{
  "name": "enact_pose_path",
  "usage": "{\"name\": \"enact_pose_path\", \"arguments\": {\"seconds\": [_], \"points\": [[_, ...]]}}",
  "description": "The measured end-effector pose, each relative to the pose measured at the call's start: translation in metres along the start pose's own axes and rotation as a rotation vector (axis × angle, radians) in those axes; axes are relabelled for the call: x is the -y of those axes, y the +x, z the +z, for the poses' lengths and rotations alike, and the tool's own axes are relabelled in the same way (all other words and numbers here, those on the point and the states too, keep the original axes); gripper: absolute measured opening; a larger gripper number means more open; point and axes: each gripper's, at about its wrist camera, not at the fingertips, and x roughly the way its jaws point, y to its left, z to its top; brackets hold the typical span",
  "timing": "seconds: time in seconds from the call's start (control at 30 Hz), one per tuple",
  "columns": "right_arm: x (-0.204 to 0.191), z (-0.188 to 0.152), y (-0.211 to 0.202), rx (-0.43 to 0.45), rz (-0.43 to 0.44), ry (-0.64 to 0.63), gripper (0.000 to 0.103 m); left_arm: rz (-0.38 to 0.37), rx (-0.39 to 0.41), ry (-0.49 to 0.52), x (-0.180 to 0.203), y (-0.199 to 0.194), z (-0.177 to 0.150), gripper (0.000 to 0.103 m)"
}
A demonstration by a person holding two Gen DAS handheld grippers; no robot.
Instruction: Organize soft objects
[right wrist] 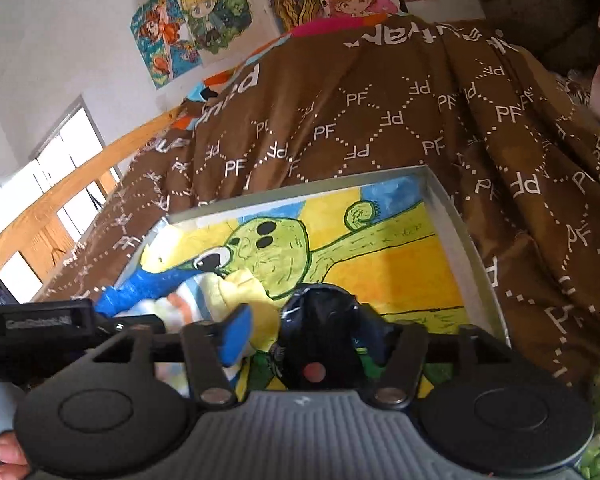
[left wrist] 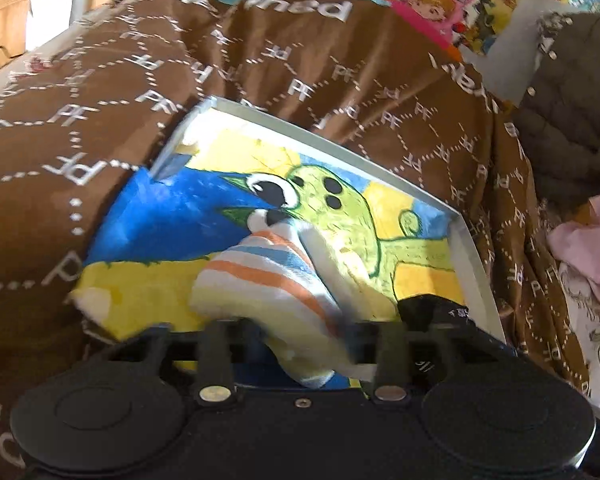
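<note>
An open grey box (left wrist: 340, 146) (right wrist: 300, 182) sits on a brown bedspread, lined with a bright cloth (left wrist: 420, 276) (right wrist: 400, 264) showing a green cartoon cactus. A sock striped in white, orange, blue and yellow (left wrist: 268, 280) (right wrist: 188, 304) lies on that cloth between the spread jaws of my left gripper (left wrist: 300, 344), which is open. A dark navy sock (left wrist: 432, 310) (right wrist: 320, 328) rests at the box's near right, between the parted jaws of my right gripper (right wrist: 320, 346), also open. The left gripper's black body (right wrist: 40, 324) shows at the left of the right wrist view.
The brown bedspread (left wrist: 300, 60) (right wrist: 380, 120) printed with "PF" lies all around the box. A wooden bed rail (right wrist: 60, 200) runs at the left. Posters (right wrist: 208, 20) hang on the wall behind. A dark quilted jacket (left wrist: 572, 112) and pink cloth (left wrist: 588, 248) lie at the right.
</note>
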Motion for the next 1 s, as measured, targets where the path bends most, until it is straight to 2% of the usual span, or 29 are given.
{"name": "enact_pose_path", "arguments": {"seconds": [0.03, 0.13, 0.37, 0.53, 0.73, 0.9, 1.0], "points": [[0.0, 0.002, -0.003, 0.001, 0.003, 0.0, 0.08, 0.016, 0.007, -0.008, -0.001, -0.004, 0.0, 0.073], [-0.005, 0.007, -0.016, 0.019, 0.011, -0.01, 0.09, 0.037, 0.02, -0.015, -0.002, -0.019, 0.0, 0.078], [-0.023, 0.021, -0.064, 0.105, 0.011, -0.039, 0.102, 0.029, 0.096, 0.005, 0.002, -0.064, -0.001, 0.093], [-0.037, 0.025, -0.11, 0.167, -0.005, -0.068, 0.103, 0.018, 0.194, 0.063, 0.014, -0.109, -0.006, 0.099], [-0.063, 0.018, -0.175, 0.291, -0.026, -0.181, 0.103, 0.012, 0.336, 0.137, 0.026, -0.174, -0.023, 0.102], [-0.08, -0.002, -0.225, 0.365, -0.045, -0.241, 0.103, 0.002, 0.446, 0.192, 0.031, -0.227, -0.046, 0.102], [-0.086, -0.02, -0.25, 0.388, -0.065, -0.266, 0.103, -0.017, 0.468, 0.216, 0.033, -0.251, -0.063, 0.102]]}}
